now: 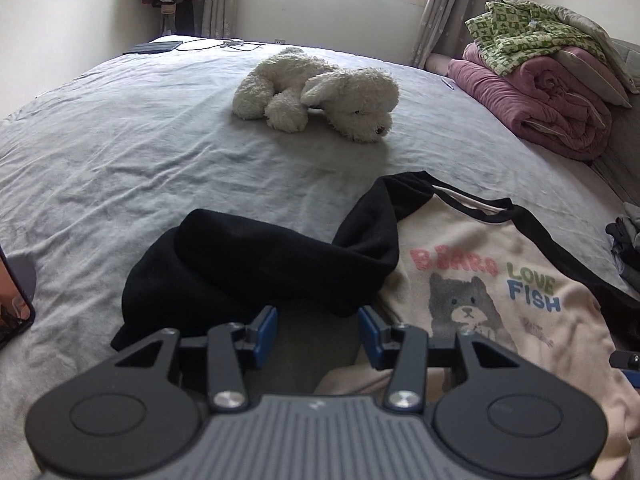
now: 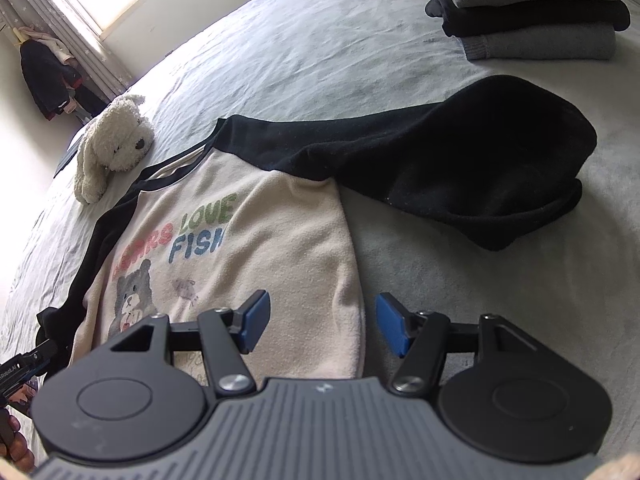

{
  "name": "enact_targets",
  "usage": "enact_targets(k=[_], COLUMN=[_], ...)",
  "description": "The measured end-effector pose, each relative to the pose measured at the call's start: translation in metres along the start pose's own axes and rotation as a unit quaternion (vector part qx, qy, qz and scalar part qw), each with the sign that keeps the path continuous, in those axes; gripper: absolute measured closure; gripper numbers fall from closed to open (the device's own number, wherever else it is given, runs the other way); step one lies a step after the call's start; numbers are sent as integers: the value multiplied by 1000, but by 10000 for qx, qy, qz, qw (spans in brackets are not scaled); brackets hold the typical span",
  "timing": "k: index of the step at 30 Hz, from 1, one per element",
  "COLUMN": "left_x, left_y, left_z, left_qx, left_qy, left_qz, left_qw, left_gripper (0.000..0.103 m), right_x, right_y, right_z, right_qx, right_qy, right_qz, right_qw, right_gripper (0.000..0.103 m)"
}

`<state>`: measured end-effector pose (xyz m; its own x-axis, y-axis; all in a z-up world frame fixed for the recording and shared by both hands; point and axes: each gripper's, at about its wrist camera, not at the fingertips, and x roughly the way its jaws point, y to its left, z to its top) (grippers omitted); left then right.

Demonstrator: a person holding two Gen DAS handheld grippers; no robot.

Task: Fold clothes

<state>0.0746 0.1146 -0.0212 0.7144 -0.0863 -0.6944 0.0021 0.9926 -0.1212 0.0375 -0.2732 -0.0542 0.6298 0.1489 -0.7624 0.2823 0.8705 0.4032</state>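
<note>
Spreading across the grey bed (image 1: 160,128), a cream bear-print sweatshirt (image 2: 256,220) is lying flat while both the left hand-held gripper (image 1: 318,330) and right hand-held gripper (image 2: 322,322) are hovering released, grasping nothing.

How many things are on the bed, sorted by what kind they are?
Soft toys: 1, the white plush dog
Shirts laid out: 1, the bear shirt
Folded clothes in the stack: 3
Rolled quilts: 1, the pink quilt
Green patterned garments: 1
Hand-held grippers: 2, left, right
Total: 9
</note>
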Motion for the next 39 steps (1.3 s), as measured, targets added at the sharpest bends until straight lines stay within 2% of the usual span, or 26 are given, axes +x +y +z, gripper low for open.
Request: enact_targets(k=[10, 15, 24, 31, 37, 39], left_x=[2, 0, 2, 3, 13, 16], left_y=[-6, -4, -5, -12, -11, -9], left_z=[-3, -3, -7, -8, -7, -6], left_qx=[91, 70, -16, -13, -211, -364], left_qy=[223, 219, 411, 405, 510, 582], left_qz=[-234, -186, -461, -716, -825, -1005], left_qw=[9994, 9996, 9981, 9966, 9951, 9926], left_gripper=[57, 57, 58, 58, 62, 62], right_x=[0, -1, 3, 8, 10, 11], right_y=[0, 1, 0, 3, 3, 3], right_z=[0, 1, 2, 3, 4, 4], right_qx=[-6, 4, -4, -175, -222, -220], right_qy=[-9, -47, -64, -128, -154, -157], right_qz=[-6, -19, -30, -121, -129, -128], right_qw=[10000, 10000, 10000, 9997, 9996, 9996], right_gripper=[40, 40, 40, 61, 68, 69])
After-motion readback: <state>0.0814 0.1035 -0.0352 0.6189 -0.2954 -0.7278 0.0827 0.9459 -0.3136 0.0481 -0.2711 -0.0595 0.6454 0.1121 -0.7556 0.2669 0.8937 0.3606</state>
